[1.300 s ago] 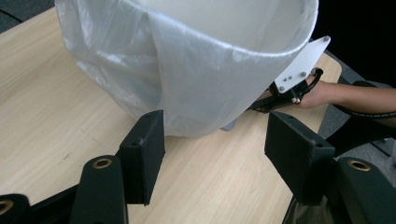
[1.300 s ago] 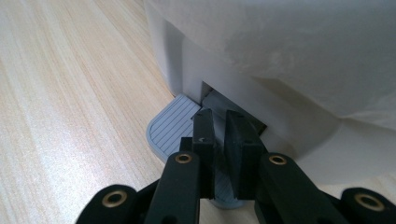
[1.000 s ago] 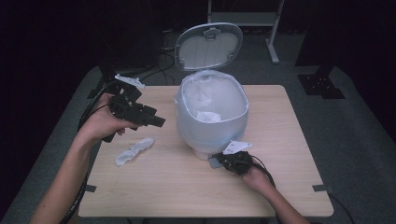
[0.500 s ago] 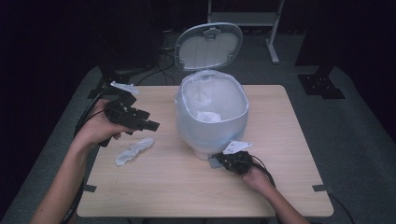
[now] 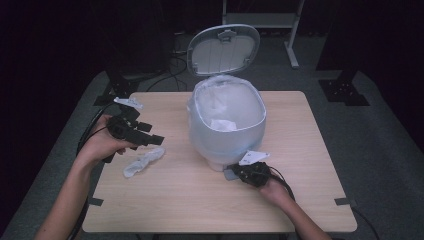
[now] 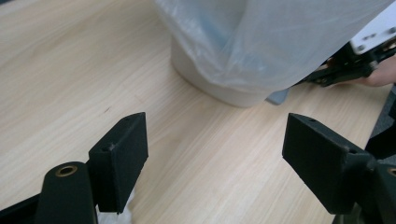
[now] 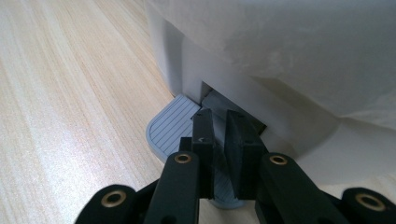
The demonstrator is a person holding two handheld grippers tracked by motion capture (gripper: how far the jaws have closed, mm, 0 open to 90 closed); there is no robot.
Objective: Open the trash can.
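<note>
A white pedal bin [image 5: 227, 125] lined with a clear plastic bag stands mid-table, its lid [image 5: 223, 48] tipped up and back. A crumpled tissue [image 5: 223, 125] lies inside. Another crumpled white tissue [image 5: 144, 162] rests on the table left of the bin. My left gripper [image 5: 152, 140] hovers just above that tissue's far end; its jaws have just been opening and stand wide with nothing between them [image 6: 215, 140]. A scrap of the tissue [image 6: 114, 217] peeks under one jaw. My right gripper [image 7: 219, 116] is shut and rests on the grey foot pedal [image 7: 170, 128] at the bin's base.
The wooden table [image 5: 300, 200] has bare room at the front and right of the bin. Cables trail off the left edge behind my left hand. Dark stands and a white frame sit on the floor behind the table.
My left gripper has come down and toward the front of the table, closer to the tissue, and its jaws have spread wider. The right gripper, bin and lid have stayed put.
</note>
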